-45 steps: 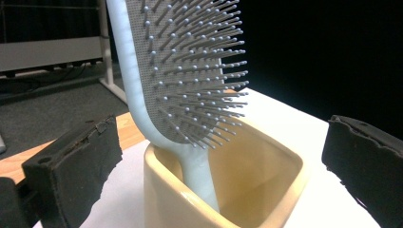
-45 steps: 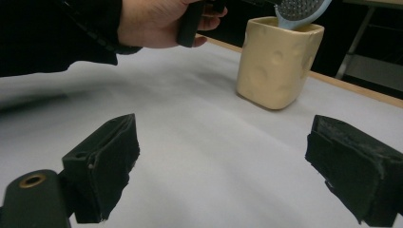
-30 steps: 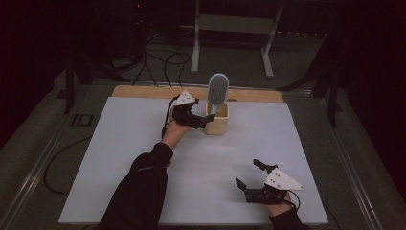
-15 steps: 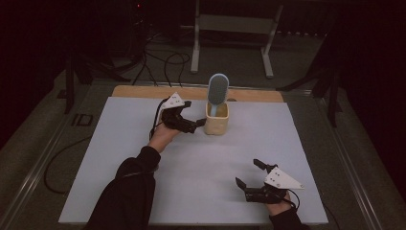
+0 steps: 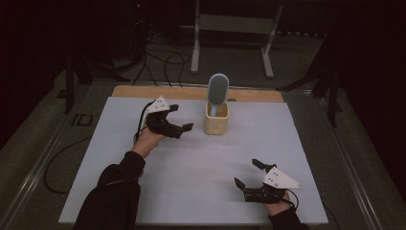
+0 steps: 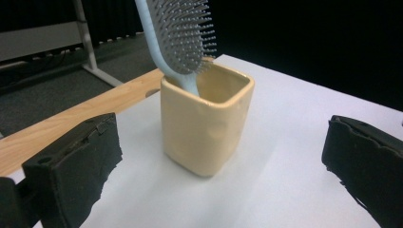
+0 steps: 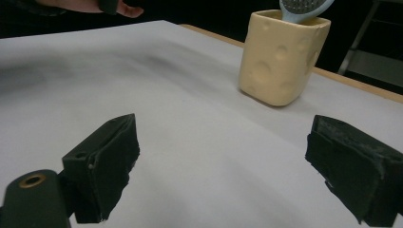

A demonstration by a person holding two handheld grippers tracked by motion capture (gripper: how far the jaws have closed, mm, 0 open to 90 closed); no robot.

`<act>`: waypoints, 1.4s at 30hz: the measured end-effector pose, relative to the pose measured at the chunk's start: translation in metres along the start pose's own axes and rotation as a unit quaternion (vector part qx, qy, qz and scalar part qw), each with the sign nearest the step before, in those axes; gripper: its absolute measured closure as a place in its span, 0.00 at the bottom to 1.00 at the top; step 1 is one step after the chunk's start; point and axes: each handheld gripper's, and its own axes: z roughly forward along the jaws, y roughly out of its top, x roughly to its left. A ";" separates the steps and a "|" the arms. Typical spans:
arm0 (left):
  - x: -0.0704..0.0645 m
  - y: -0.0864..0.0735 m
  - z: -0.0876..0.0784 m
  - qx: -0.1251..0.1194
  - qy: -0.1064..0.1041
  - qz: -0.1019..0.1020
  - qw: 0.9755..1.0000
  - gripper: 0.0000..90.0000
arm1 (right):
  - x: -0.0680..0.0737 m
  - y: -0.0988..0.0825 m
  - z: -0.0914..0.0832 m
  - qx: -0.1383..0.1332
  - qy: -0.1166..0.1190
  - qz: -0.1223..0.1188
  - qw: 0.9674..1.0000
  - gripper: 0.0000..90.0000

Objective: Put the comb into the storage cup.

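A cream square cup [image 5: 216,122] [image 6: 204,123] [image 7: 281,57] stands upright near the back middle of the white table top [image 5: 191,167]. A light blue hairbrush [image 5: 217,91] [image 6: 178,33] stands in it, bristle head up and leaning on the rim. My left gripper [image 5: 182,119] [image 6: 218,166] hovers open just left of the cup, apart from it, with nothing between its jaws. My right gripper [image 5: 247,173] [image 7: 228,166] rests open near the front right edge of the table, pointing toward the cup from afar.
A wooden strip [image 5: 191,92] [image 6: 71,114] runs along the back edge of the table. Behind it a metal stand [image 5: 232,33] and cables [image 5: 158,62] sit on the dark floor. A cable [image 5: 57,158] trails off the left side.
My left gripper has drawn back to the left, away from the cup, leaving the hairbrush standing in it. The right gripper has stayed put.
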 end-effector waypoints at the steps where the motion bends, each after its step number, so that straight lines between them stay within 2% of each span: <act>1: 0.000 -0.001 -0.003 0.003 0.000 0.001 1.000 0.00 | 0.000 0.000 0.000 0.001 0.000 0.000 1.000 0.11; 5: -0.002 -0.007 -0.012 0.009 -0.005 -0.004 1.000 0.00 | 0.000 0.000 0.001 0.000 0.000 0.000 1.000 0.11; 10: -0.003 -0.014 -0.024 0.018 -0.004 0.002 1.000 0.00 | 0.001 0.000 0.001 0.001 0.001 0.000 1.000 0.11; 14: -0.004 -0.021 -0.035 0.014 0.005 0.001 1.000 0.00 | 0.001 0.001 0.001 0.002 0.001 -0.001 1.000 0.11; 18: -0.004 -0.027 -0.047 0.011 0.006 -0.006 1.000 0.00 | 0.001 0.001 0.002 0.001 0.001 -0.002 1.000 0.11; 25: -0.007 -0.038 -0.069 0.019 0.011 -0.003 1.000 0.00 | 0.002 0.001 0.003 0.003 0.003 -0.002 1.000 0.11; 34: -0.012 -0.057 -0.094 0.029 0.019 -0.004 0.999 0.00 | 0.002 0.001 0.004 0.004 0.000 -0.005 1.000 0.11; 40: -0.016 -0.073 -0.110 0.035 0.025 -0.009 0.999 0.00 | 0.002 0.001 0.004 0.003 0.001 -0.006 1.000 0.11; 42: -0.017 -0.080 -0.116 0.030 0.025 -0.015 0.999 0.00 | 0.002 0.001 0.004 0.003 0.001 -0.005 1.000 0.11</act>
